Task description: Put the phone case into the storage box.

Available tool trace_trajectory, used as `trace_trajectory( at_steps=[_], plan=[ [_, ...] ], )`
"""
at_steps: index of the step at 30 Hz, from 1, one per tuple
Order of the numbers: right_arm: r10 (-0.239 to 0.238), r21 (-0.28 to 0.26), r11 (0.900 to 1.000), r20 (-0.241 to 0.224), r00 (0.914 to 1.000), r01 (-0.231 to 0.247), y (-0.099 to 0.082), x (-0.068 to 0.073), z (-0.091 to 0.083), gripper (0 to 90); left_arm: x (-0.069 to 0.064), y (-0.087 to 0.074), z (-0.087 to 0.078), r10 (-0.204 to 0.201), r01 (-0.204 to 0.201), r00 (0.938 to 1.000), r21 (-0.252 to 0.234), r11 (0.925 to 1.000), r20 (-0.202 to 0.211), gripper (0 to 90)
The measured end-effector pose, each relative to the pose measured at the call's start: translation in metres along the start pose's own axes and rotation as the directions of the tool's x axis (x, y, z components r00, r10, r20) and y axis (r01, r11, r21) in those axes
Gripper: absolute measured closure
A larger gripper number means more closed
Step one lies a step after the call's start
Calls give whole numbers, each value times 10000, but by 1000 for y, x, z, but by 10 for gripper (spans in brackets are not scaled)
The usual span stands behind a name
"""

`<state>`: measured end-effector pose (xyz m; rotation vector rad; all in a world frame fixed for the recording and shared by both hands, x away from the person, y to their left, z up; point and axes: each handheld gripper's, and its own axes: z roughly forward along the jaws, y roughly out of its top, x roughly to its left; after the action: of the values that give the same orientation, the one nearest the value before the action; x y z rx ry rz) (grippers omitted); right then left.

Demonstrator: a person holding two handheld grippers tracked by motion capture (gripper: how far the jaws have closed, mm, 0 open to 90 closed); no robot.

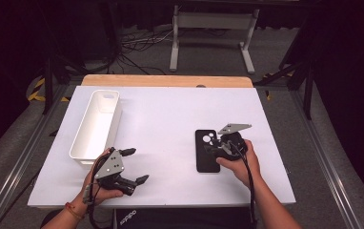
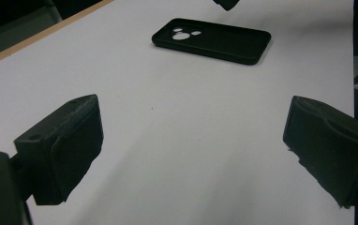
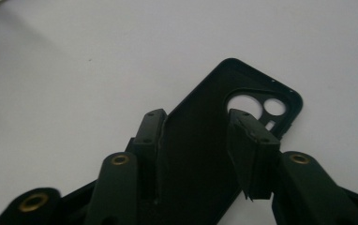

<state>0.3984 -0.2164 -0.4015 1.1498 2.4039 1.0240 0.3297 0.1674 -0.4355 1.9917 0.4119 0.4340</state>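
The left gripper (image 1: 131,166) sits nearest, at the table's (image 1: 170,109) front left, its jaws spread wide with nothing between them; from it the black phone case (image 2: 211,39) lies well off to the right across bare white surface. The right gripper (image 1: 217,149) hovers directly over that case, so the right hand is far the nearer; its jaws stand partly parted, one over each long edge of the case (image 3: 200,154), and whether the pads press on it I cannot tell. The case lies flat, open side up, long axis running near to far, camera cut-outs at the far end. Farther back on the left, the white bin (image 1: 96,125) stands lengthwise too, holding nothing.
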Motion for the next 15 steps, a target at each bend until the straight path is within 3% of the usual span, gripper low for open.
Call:
trace_trajectory(
  at_steps=[8,12,15],
  plan=[
    [776,816,9932,685,9946,-831,15,-19,8,284,1,0,-2,-17,17,10000,-40,10000,-30,60],
    [1178,943,9874,948,9885,-1267,21,-32,11,270,0,0,-2,-19,19,10000,-20,10000,-24,60],
    [1337,1358,9798,991,9861,-1465,27,-42,16,363,0,0,-1,-55,55,10000,-14,10000,23,60]
  ],
)
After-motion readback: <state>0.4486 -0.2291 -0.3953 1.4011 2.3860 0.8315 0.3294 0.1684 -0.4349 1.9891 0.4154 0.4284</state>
